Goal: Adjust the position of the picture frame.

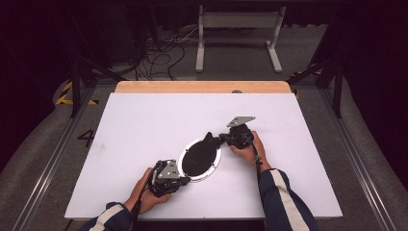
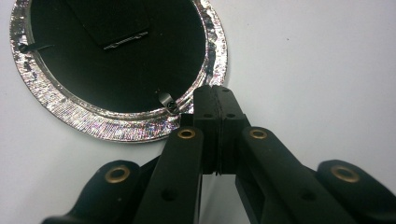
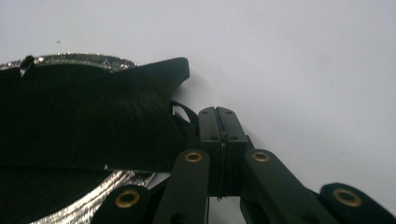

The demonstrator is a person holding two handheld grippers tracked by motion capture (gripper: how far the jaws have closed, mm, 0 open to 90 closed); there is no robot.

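A round picture frame [image 1: 217, 162] lies face down in the middle of the white table, with a glittery silver rim [image 2: 116, 127] and a black back [image 2: 116, 70]. Its black stand flap [image 1: 209, 140] sticks out at the far right end and looms large at the left of the right gripper view [image 3: 93, 121]. My left gripper [image 1: 185, 180] is shut, its tips [image 2: 215, 93] right at the rim's near edge beside a small metal clip [image 2: 168, 101]. My right gripper [image 1: 222, 138] is shut too, its tips [image 3: 217, 114] just beside the flap's edge. Nothing shows between either pair of jaws.
The white table board [image 1: 144, 115] has a wooden strip [image 1: 202, 86] along its far edge. Beyond it on the floor stand a grey metal frame [image 1: 238, 29] and loose cables [image 1: 163, 53]. Rails run along both sides of the table.
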